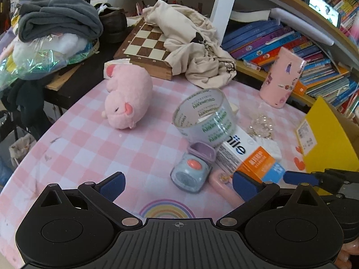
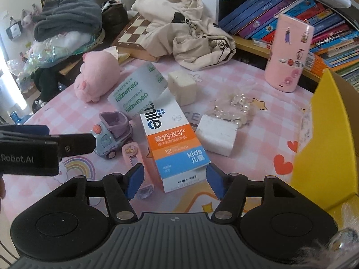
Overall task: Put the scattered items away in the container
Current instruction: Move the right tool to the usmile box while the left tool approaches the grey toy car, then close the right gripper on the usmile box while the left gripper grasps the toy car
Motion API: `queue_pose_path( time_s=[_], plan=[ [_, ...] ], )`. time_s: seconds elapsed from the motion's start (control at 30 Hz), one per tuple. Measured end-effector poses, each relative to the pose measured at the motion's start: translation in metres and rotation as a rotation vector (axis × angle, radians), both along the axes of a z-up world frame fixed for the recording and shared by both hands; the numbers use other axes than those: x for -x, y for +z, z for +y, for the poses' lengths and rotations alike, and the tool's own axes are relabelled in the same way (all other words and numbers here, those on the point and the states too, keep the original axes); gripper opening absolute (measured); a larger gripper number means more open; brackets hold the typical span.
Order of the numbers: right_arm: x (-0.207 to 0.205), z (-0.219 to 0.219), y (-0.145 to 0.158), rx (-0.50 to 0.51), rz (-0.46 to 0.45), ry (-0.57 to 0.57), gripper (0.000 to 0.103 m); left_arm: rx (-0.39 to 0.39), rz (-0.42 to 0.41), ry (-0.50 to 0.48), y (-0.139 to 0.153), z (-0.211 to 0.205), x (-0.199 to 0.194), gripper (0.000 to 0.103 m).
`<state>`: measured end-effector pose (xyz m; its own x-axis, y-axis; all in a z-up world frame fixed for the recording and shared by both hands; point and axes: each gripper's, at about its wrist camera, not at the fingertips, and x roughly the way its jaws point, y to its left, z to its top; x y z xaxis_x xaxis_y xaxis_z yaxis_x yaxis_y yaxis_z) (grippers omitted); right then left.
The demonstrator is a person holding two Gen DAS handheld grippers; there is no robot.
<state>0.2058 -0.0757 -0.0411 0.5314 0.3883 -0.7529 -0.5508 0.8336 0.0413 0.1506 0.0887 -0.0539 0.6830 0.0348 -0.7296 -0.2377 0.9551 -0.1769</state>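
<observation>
My left gripper (image 1: 177,185) is open, just short of a small blue and purple toy truck (image 1: 191,168), which also shows in the right wrist view (image 2: 112,133). My right gripper (image 2: 175,180) is open with its fingers either side of the near end of a white, orange and blue toothpaste box (image 2: 174,146). A roll of clear tape (image 1: 205,117) leans on the box. A pink tube (image 2: 136,161) lies beside the box. A pink plush pig (image 1: 129,96), a white foam block (image 2: 216,135), a cream cube (image 2: 182,87), a bead bracelet (image 2: 235,107) and a pink bottle (image 2: 288,53) lie scattered. The yellow container (image 2: 323,134) stands at right.
The table has a pink checked cloth (image 1: 89,148). At the back are a chessboard (image 1: 145,44), a cream cloth bag (image 1: 193,42), grey folded clothes (image 1: 58,15) and a shelf of books (image 1: 291,44). The table edge drops off at left.
</observation>
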Motion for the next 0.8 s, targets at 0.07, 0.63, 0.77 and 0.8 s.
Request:
queue_pose_path(
  time_s=[0.07, 0.63, 0.77, 0.8],
  plan=[
    [-0.006, 0.001, -0.004, 0.006, 0.006, -0.003, 0.063, -0.007, 0.01, -0.014, -0.002, 0.0, -0.007, 0.102],
    [0.011, -0.017, -0.008, 0.043, 0.094, -0.009, 0.054, -0.017, 0.068, -0.096, -0.021, -0.003, -0.044, 0.046],
    [0.025, -0.02, -0.003, 0.062, 0.107, 0.026, 0.053, 0.028, 0.085, -0.09, -0.019, 0.005, -0.032, 0.041],
    [0.027, -0.02, -0.002, 0.062, 0.099, 0.033, 0.054, 0.041, 0.091, -0.088, -0.019, 0.008, -0.028, 0.041]
  ],
)
